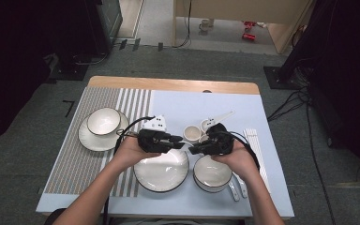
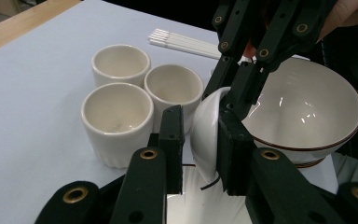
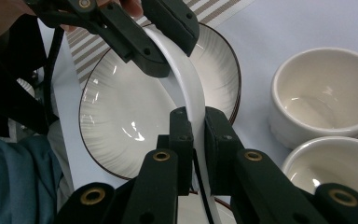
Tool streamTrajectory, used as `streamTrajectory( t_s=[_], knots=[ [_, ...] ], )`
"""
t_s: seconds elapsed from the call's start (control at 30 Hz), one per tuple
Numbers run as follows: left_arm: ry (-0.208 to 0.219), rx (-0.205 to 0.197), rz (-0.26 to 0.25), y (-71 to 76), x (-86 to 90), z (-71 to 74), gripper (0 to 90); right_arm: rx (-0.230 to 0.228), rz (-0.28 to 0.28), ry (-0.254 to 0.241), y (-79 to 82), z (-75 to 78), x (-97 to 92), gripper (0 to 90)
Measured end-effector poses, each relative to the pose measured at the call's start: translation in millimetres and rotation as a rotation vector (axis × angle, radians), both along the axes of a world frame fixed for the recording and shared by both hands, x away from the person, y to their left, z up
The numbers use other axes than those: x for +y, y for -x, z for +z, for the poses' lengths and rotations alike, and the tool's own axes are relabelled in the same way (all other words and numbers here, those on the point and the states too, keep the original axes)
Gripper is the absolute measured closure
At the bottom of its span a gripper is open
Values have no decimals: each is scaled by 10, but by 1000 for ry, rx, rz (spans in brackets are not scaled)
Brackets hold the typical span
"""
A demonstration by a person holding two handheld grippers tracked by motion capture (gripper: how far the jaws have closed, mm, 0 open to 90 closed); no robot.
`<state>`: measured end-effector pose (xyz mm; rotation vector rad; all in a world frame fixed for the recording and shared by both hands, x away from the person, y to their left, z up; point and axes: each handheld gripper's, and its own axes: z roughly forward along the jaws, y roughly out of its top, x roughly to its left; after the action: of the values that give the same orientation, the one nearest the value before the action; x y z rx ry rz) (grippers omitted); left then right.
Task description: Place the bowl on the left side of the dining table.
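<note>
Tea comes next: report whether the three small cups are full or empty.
Empty: the three cups show bare pale insides down to the bottom.

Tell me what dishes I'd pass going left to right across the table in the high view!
Bowl sitting on a plate → empty plate → bowl → white chopsticks. I left out the small cups, since they overlap the second bowl's place in the line.

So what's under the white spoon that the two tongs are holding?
A white plate with a dark rim lies under the white spoon. The spoon, the left tongs and the right tongs cover a strip of the plate, so that part is hidden.
</note>
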<state>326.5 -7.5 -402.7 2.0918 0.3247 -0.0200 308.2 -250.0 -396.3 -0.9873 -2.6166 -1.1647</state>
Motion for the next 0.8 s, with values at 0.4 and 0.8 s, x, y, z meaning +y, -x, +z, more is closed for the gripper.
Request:
streamTrajectory(
  t_s=[0.4, 0.8],
  knots=[
    [-36, -7, 8, 18, -45, -23, 820, -6, 9, 2, 0, -26, 19, 816],
    [-50, 45, 35, -30, -10, -6, 827, -61, 10, -15, -4, -57, -8, 680]
  ],
)
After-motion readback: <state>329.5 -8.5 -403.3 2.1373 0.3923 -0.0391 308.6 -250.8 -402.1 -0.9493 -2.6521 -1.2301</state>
